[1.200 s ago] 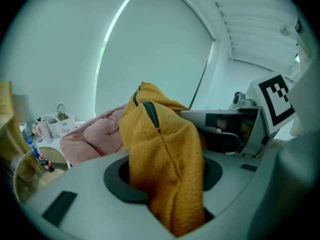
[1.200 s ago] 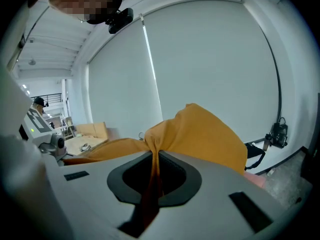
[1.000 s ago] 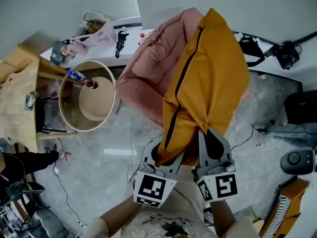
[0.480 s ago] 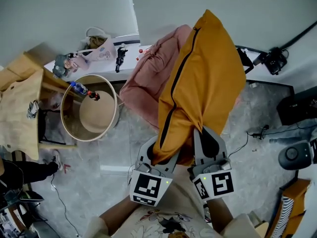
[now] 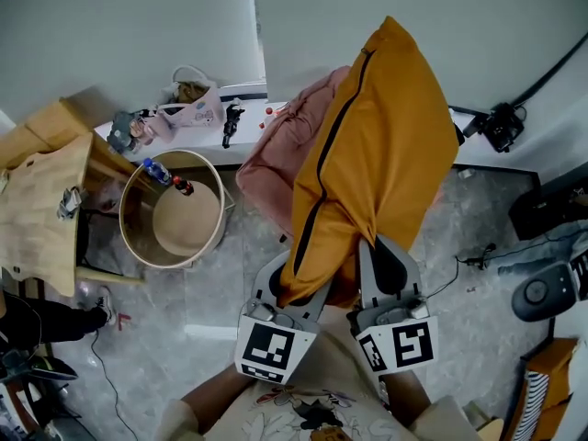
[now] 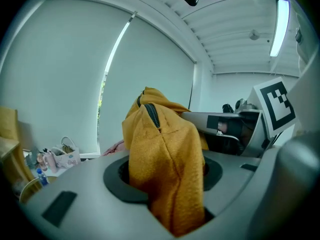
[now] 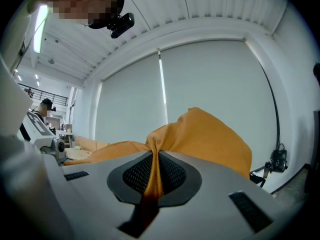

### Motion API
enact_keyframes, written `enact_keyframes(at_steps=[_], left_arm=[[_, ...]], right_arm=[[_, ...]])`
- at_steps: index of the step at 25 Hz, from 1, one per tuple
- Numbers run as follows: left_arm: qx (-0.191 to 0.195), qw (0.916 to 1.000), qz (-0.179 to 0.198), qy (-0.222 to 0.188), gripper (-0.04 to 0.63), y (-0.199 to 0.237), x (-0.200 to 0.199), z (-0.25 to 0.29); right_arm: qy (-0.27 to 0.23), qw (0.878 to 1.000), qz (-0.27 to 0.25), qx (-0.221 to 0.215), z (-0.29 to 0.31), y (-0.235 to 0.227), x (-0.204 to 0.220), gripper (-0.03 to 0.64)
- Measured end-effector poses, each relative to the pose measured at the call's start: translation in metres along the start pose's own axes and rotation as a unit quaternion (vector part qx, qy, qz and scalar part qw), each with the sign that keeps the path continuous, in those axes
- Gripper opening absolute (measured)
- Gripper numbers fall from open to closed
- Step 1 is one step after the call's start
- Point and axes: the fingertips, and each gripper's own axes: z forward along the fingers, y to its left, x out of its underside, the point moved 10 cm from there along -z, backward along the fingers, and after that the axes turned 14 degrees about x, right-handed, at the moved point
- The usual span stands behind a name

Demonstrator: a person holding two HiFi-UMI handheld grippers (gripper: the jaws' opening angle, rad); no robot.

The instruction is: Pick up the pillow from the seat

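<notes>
In the head view the orange pillow [image 5: 377, 145] hung in the air, lifted off the pink seat [image 5: 276, 150], which stood behind it near the wall. Both grippers held its lower end. The left gripper [image 5: 296, 288] was at the side with the black zipper [image 5: 335, 145], and the right gripper [image 5: 384, 278] was just beside it. This view did not show well how the jaws stood.

The left gripper view showed it: the jaws were partly apart and pressed on a thick fold of the pillow. The right gripper view showed the jaws almost together, pinching only a thin fold of the orange cloth between the black pads [image 7: 171, 174].

The head view alone showed the whole seat and the round wooden table [image 5: 213, 211] left of it. The left gripper view gave only a small pink part of the seat beside the pillow.
</notes>
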Motion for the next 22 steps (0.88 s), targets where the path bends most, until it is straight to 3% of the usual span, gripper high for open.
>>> enact_keyframes(at_steps=[3, 6, 11, 22], left_arm=[[-0.005, 0.9998, -0.018, -0.010, 0.193, -0.003, -0.004, -0.015], [-0.002, 0.9999, 0.004, -0.012, 0.193, -0.009, 0.004, -0.028], [-0.005, 0.9998, -0.009, -0.017, 0.193, -0.025, 0.000, -0.033], [-0.001, 0.9993, 0.006, -0.038, 0.193, -0.059, -0.003, -0.036]], right_arm=[[-0.012, 1.000, -0.006, 0.001, -0.009, 0.013, -0.004, 0.035], [-0.015, 1.000, -0.004, -0.003, -0.021, 0.020, -0.004, 0.035], [-0.020, 1.000, -0.011, 0.006, -0.039, 0.017, -0.009, 0.035], [-0.041, 0.999, -0.017, 0.005, -0.074, 0.002, -0.022, 0.035]])
